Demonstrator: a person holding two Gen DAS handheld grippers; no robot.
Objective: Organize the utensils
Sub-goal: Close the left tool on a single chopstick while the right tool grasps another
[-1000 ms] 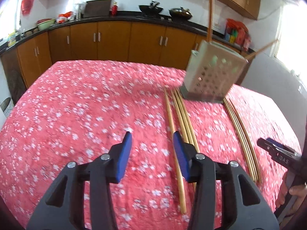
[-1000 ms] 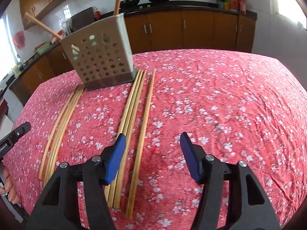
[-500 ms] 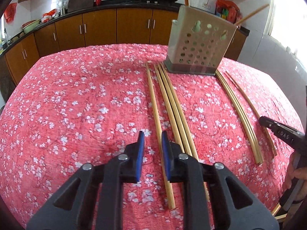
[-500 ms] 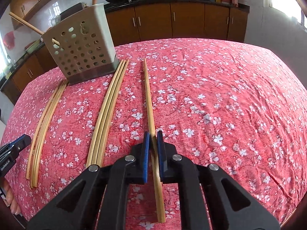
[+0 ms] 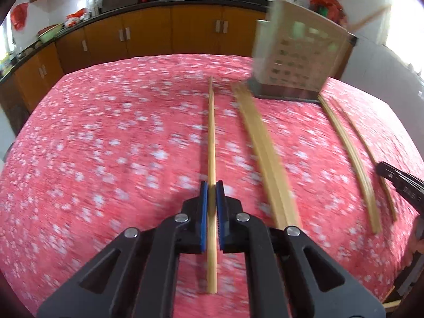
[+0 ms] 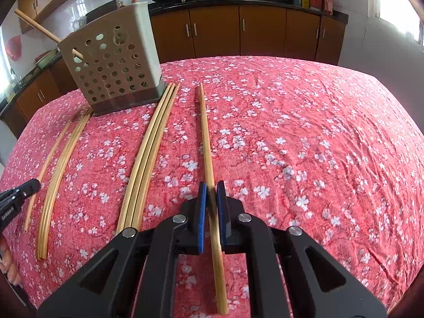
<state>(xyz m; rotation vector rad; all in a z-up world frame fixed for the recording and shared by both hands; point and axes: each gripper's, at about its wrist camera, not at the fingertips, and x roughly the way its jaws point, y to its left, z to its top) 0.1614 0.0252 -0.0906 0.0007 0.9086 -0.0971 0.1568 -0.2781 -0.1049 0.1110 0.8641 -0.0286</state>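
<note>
Pinching a slim, pale bamboo chopstick (image 5: 211, 132) between its blue ribbed pads, your left gripper (image 5: 212, 185) tilts down toward the table, and its jaws have just been closing onto the stick. That stick lies flat on the red tablecloth (image 6: 304, 132), a soft, slightly wrinkled fabric printed with white blossoms, and it runs straight away from you. Your right gripper (image 6: 212, 186) slants down in the same way, its black plastic arms drawn in and its pads pressed on a second chopstick (image 6: 205, 132), which also rests on the cloth. Just beside it, three more sticks (image 6: 148, 153) lie packed side by side. Their far tips reach the grey square utensil holder (image 6: 114, 66), which is punched with round holes and sits on a darker base.
</note>
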